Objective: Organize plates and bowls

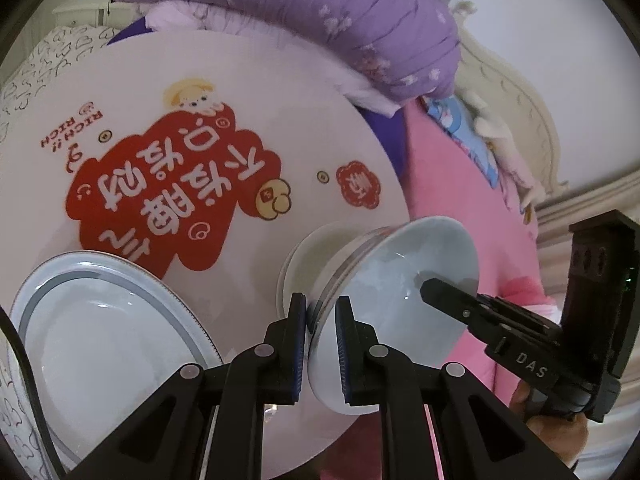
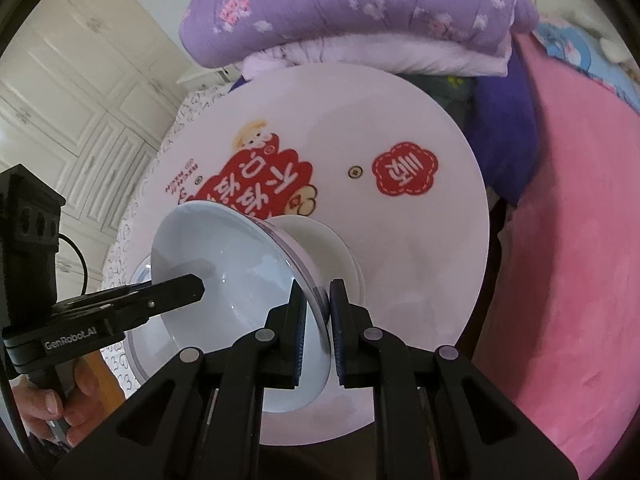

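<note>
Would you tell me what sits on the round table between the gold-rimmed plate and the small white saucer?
Only bare tabletop with its red print lies between the plate and the saucer, seen in the left wrist view.

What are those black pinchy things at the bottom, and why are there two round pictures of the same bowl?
The black things are tongs. A person holds one pair in each hand, and each pair carries a small wide-eyed camera looking along its fingers. That makes both pictures round.

One picture comes from the left tongs, the other from the right tongs. Both are shut on the rim of one pale blue bowl, on opposite sides, so each camera also sees the other pair reaching in.

Below is a round white table with a red cartoon sticker. On it sit a white plate with a grey ring and a small white dish behind the bowl. Purple bedding is piled behind.
</note>
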